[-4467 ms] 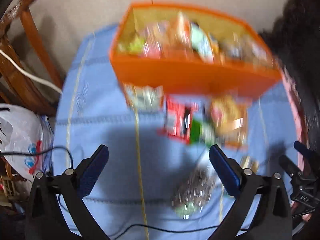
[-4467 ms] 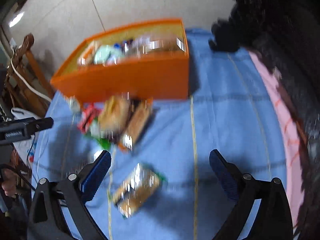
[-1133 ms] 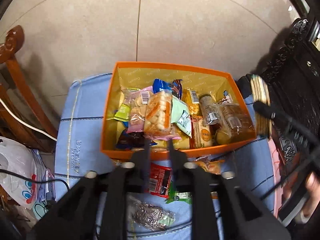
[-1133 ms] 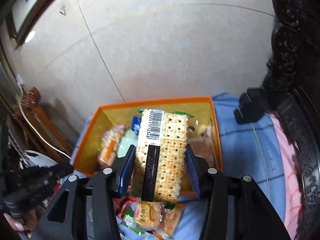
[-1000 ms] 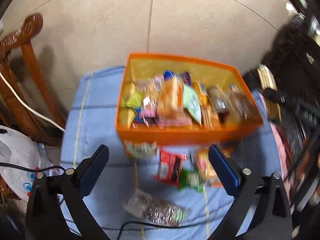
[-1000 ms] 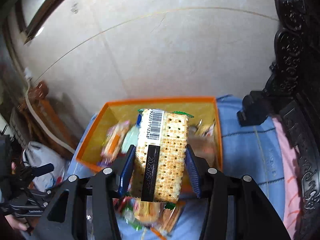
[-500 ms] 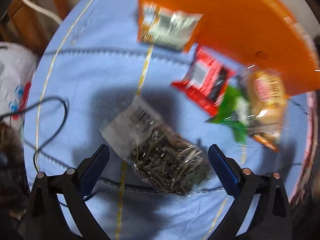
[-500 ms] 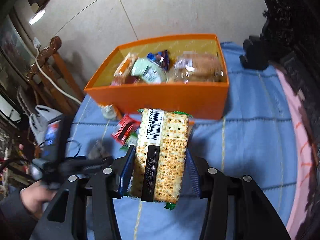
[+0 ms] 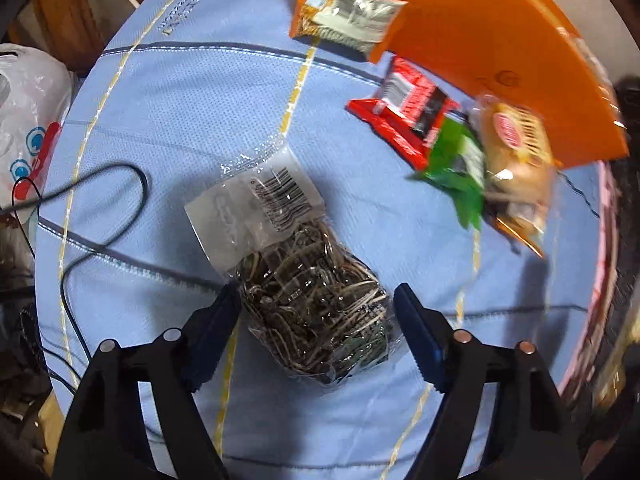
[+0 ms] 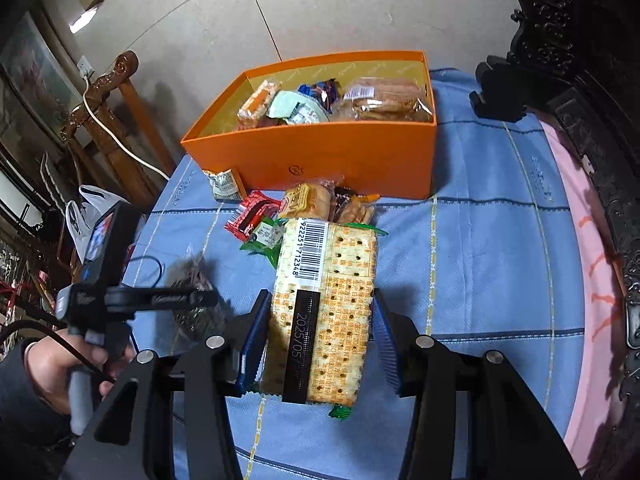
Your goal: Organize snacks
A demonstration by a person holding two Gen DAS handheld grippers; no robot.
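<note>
Two hand-held black grippers with blue ribbed pads

The left gripper (image 9: 318, 310) has black plastic arms, each with round silver and copper-toned screw heads, ending in dark blue pads (image 9: 416, 336) with toothed edges. The right gripper (image 10: 318, 332) is built alike, with silver screws. The person's left hand (image 10: 60, 364) wears a dark sleeve and grips a grey handle trailing a thin black cable.
</note>
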